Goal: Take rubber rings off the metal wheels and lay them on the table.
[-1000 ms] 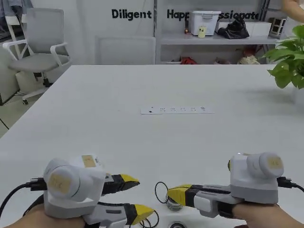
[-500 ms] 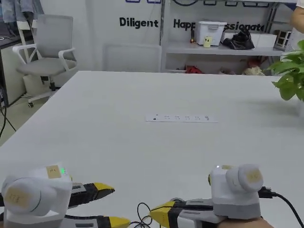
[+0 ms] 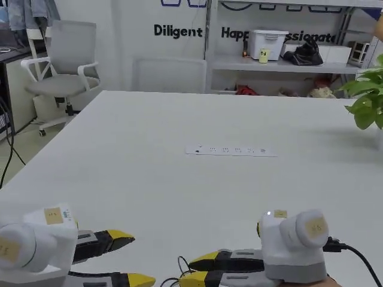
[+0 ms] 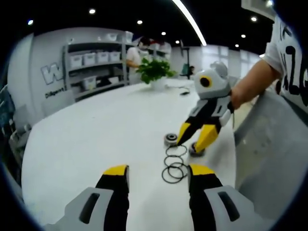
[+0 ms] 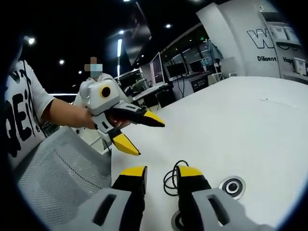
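Mostly done, seemingly: laid rubber rings (image 4: pixel 175 166) on the table (image 4: pixel 96 125) by metal wheels (image 4: pixel 171 139), held left gripper (image 4: pixel 159 171) and right gripper (image 5: pixel 161 173) jaws spread, empty.

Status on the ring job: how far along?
Done: several rings lie loose on the table. In hand: nothing; left tongs and right tongs are open. Left: two wheels; whether they carry rings is unclear.
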Motion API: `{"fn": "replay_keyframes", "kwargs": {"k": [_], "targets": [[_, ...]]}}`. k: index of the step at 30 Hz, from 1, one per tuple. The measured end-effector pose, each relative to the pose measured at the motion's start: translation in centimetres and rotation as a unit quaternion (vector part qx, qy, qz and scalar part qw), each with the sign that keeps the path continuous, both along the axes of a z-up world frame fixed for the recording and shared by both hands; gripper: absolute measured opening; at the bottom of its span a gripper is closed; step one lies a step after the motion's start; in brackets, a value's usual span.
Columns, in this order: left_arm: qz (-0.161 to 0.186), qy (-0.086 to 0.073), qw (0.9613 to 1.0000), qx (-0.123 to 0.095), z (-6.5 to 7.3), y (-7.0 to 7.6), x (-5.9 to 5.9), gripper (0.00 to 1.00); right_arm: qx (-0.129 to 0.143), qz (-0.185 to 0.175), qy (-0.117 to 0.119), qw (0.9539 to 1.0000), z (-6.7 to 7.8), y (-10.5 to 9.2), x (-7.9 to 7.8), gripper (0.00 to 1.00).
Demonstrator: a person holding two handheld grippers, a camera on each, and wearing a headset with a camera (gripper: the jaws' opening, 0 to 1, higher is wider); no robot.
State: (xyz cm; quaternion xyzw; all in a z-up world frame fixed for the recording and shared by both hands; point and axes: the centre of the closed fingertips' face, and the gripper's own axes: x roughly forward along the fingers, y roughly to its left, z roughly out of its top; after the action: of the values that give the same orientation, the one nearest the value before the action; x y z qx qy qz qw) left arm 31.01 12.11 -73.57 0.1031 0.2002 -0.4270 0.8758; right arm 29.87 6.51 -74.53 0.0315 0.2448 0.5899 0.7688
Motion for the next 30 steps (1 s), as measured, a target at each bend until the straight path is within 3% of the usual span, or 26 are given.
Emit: {"fn": "replay_keyframes", "kwargs": {"k": [7,17,30], "targets": [[-0.015,-0.004,0.9999,0.004,0.1,-0.5,-0.8,0.52,-0.019,0.009,-0.023,0.9995,0.1,-1.5,-0.5,0.28],[-0.023,-0.005,0.9997,0.011,0.2,-0.6,-1.3,0.52,-0.022,-0.001,-0.042,0.9989,0.8,-3.4,-0.8,0.36],[-0.021,-0.009,0.9997,0.010,0.6,-0.3,-1.8,0.52,-0.011,-0.003,-0.051,0.9986,2.0,-3.1,-1.2,0.37]]}}
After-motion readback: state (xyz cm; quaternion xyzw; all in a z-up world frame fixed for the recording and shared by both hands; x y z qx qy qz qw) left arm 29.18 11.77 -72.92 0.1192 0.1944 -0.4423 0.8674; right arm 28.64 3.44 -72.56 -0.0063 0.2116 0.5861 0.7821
